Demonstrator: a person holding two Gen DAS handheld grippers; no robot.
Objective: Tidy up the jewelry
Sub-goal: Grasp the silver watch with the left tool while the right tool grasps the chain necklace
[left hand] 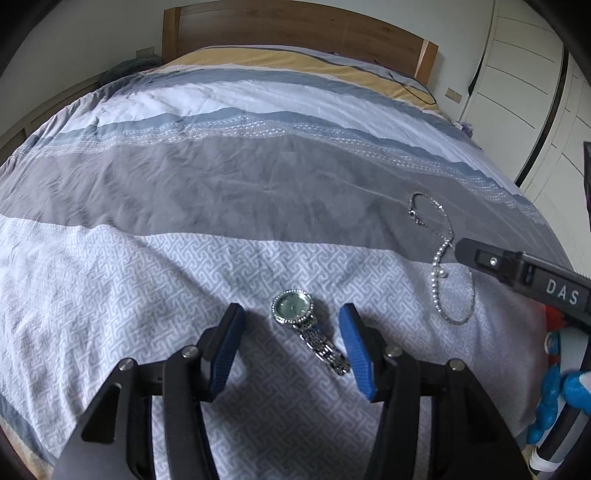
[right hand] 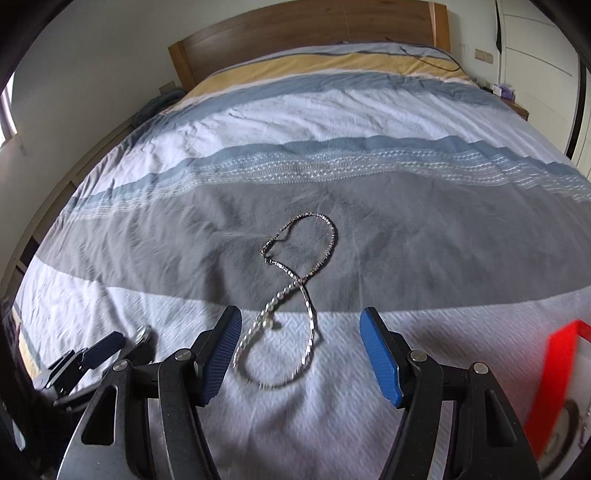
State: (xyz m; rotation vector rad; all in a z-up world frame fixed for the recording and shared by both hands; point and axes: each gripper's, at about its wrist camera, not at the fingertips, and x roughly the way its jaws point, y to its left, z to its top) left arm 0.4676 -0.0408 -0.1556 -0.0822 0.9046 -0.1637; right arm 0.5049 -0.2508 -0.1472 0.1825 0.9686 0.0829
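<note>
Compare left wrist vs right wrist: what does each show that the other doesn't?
Left wrist only: the whole watch, green dial and metal band, lying on the bedspread between the open left gripper fingers; a blue and red item at the right edge.

Right wrist only: the necklace loop lying ahead of and between the open right gripper fingers; a red box at the right edge.

Both: bedspread, wooden headboard, necklace, and each other's gripper. The right view catches only the watch's edge.
</note>
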